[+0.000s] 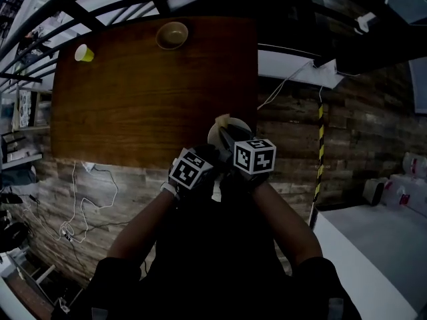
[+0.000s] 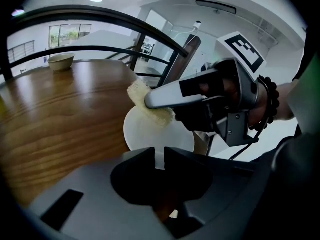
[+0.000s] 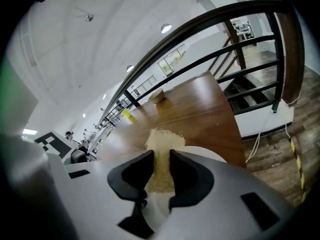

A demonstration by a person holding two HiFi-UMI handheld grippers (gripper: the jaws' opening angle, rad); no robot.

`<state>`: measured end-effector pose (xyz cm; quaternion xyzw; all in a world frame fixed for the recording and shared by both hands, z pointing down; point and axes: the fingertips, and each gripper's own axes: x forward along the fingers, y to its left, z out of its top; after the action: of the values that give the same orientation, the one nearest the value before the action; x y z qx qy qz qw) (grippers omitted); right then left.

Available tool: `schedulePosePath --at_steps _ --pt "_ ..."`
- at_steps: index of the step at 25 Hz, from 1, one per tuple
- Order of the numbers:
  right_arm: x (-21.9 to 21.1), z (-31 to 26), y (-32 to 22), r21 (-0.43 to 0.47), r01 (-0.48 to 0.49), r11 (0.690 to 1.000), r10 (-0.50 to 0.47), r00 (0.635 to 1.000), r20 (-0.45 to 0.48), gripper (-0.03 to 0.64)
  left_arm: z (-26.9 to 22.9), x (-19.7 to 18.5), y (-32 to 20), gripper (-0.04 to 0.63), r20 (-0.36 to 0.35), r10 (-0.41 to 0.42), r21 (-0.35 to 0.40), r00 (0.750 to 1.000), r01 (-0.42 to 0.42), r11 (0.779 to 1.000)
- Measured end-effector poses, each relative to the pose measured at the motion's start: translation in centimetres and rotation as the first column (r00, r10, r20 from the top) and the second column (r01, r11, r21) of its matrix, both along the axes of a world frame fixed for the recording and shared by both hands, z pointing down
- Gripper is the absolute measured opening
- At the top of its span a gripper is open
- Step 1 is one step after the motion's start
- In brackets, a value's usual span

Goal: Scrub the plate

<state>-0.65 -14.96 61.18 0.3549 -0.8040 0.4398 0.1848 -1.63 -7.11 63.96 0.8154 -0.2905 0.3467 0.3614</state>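
Cup (image 1: 83, 53) sat far ahead and left of my left fingers, and the bowl (image 1: 172, 35) was far ahead of them. Both were on the table (image 1: 133, 99). My left gripper (image 2: 159, 156) had its fingers clenched on the plate (image 2: 157, 136), the thin white near rim pinched between them. The plate spread out just ahead of those fingertips, by the table's near corner. The sponge (image 2: 149, 108) lay on the plate's far rim, straight ahead of my left fingers. My right gripper (image 3: 161, 166) had its fingers grasping the sponge, which stuck out past the tips and pressed on the plate. The right fingers reached across from the right, just above the left ones.
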Motion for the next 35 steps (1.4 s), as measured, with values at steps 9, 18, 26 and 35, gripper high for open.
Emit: schedulePosePath --at_steps 9,18,26,35 --pt "7.3 -0.5 -0.4 -0.001 -0.17 0.985 0.17 0.985 -0.016 0.11 0.0 0.3 0.0 0.069 0.009 0.002 -0.02 1.0 -0.002 1.0" --pt "7.9 -1.7 0.2 0.024 -0.172 0.985 0.172 0.985 -0.006 0.11 -1.6 1.3 -0.1 0.069 -0.042 -0.042 0.011 0.998 0.042 0.999" --pt "0.5 -1.3 2.2 0.01 0.014 1.0 -0.014 1.0 0.007 0.11 -2.3 -2.0 0.2 0.069 -0.073 -0.179 0.004 0.981 0.18 0.984" --pt "-3.1 -0.1 3.7 -0.025 0.082 0.996 -0.082 0.997 0.009 0.11 -2.0 -5.3 1.5 0.069 -0.079 -0.245 0.0 0.966 0.246 0.969"
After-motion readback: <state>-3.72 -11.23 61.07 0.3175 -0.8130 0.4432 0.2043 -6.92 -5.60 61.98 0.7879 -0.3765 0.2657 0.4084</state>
